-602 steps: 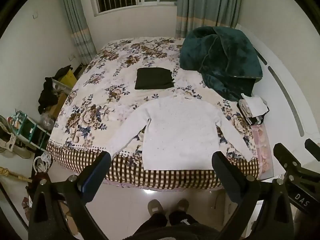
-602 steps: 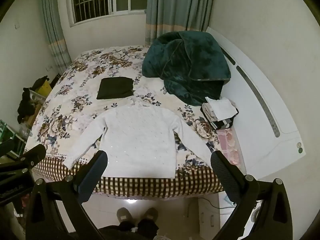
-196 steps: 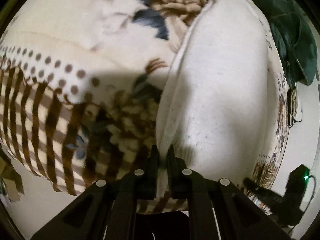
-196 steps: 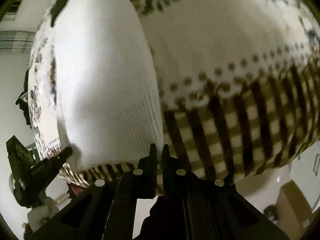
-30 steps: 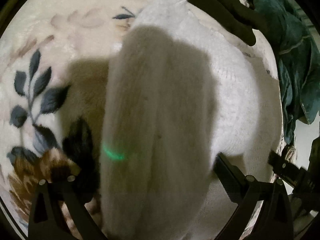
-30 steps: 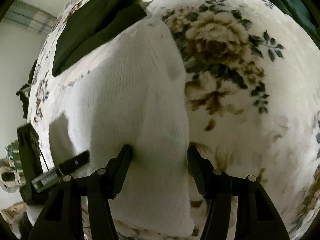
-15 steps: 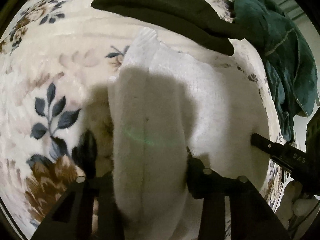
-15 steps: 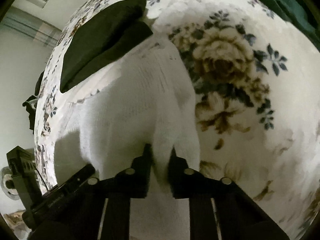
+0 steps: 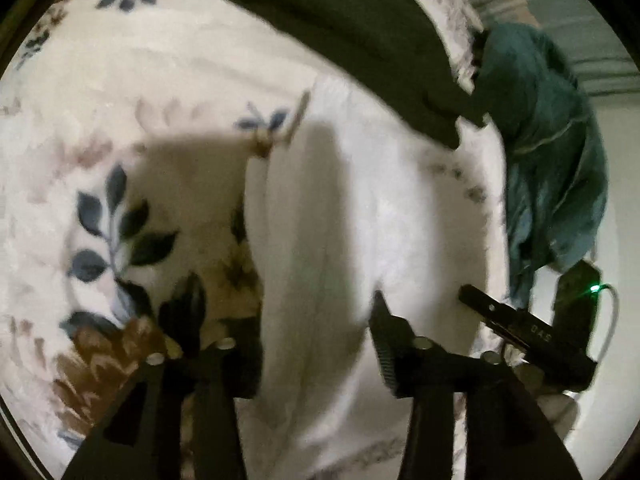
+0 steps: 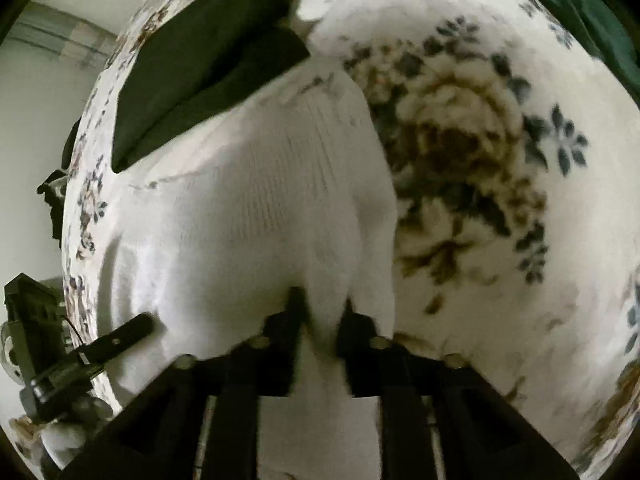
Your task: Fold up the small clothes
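Observation:
A white knit sweater (image 9: 360, 220) lies folded on the floral bedspread (image 9: 100, 100); it also shows in the right wrist view (image 10: 260, 220). My left gripper (image 9: 316, 332) straddles a thick fold of the sweater's left side, its fingers still apart around the bulk. My right gripper (image 10: 322, 312) is shut on a pinch of the sweater's right edge. Each gripper shows in the other's view, the right one (image 9: 520, 328) and the left one (image 10: 100, 344).
A folded dark garment (image 9: 360, 40) lies just beyond the sweater, also in the right wrist view (image 10: 200, 68). A dark green blanket (image 9: 552, 160) is heaped at the far right of the bed (image 10: 500, 160).
Both grippers have closed in on the sweater's folded sides over the last second. The right one went from open to pinching the fabric; the left one narrowed around its fold.

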Motion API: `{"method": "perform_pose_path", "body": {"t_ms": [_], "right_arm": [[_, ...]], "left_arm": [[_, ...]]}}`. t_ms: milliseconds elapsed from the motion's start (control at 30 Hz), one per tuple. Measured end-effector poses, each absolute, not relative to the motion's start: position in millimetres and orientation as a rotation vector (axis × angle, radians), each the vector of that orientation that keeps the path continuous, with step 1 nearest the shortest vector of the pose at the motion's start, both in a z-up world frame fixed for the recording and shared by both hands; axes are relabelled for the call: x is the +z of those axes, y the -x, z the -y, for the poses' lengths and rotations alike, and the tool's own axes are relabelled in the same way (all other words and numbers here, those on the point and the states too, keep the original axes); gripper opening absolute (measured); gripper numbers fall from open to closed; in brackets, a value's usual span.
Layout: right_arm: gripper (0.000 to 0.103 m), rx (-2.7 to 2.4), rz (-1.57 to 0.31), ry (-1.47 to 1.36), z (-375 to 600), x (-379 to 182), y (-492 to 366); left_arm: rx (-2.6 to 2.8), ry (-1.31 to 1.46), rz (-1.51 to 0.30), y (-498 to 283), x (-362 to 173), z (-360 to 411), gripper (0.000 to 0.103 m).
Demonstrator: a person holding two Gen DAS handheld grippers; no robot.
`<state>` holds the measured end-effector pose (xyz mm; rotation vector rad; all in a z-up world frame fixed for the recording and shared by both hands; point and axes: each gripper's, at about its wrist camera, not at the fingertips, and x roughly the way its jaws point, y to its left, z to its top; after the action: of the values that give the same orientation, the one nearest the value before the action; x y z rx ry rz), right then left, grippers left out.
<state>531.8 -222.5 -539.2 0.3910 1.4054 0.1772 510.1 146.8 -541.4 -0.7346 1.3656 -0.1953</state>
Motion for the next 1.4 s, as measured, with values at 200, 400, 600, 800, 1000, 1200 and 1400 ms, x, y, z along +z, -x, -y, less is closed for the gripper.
{"method": "perform_pose_path", "body": {"t_ms": [200, 400, 600, 800, 1000, 1200, 1400], "right_arm": [[0.053, 0.147, -1.406, -0.558, 242.2, -557.1, -577.4], [0.005, 0.172, -1.259, -0.479, 231.7, -529.6, -585.8], [0.005, 0.122, -1.429, -0.400, 234.2, -572.5, -607.3], [0.075, 0.241, -1.439, -0.722, 278.5, -572.7, -564.4], [0.087, 0.390, -1.559, -0.985, 276.4, -636.3, -507.2], [0.091, 0.524, -1.547, -1.050, 239.8, -665.5, -511.0], [0.066, 0.520, -1.551, -0.961, 205.2, -662.5, -529.3]], "left_arm": [[-0.163, 0.669, -1.337, -571.7, -557.3, -146.1, 0.050], [-0.207, 0.486, -1.262, -586.0, -535.4, -136.4, 0.011], [-0.214, 0.517, -1.339, -589.9, -563.5, -146.9, 0.013], [-0.373, 0.663, -1.273, -553.0, -537.1, -159.7, 0.067], [-0.425, 0.787, -1.396, -512.1, -588.8, -154.5, 0.068], [-0.493, 0.873, -1.408, -504.1, -614.8, -142.6, 0.074], [-0.480, 0.824, -1.357, -507.3, -596.8, -133.6, 0.035]]}}
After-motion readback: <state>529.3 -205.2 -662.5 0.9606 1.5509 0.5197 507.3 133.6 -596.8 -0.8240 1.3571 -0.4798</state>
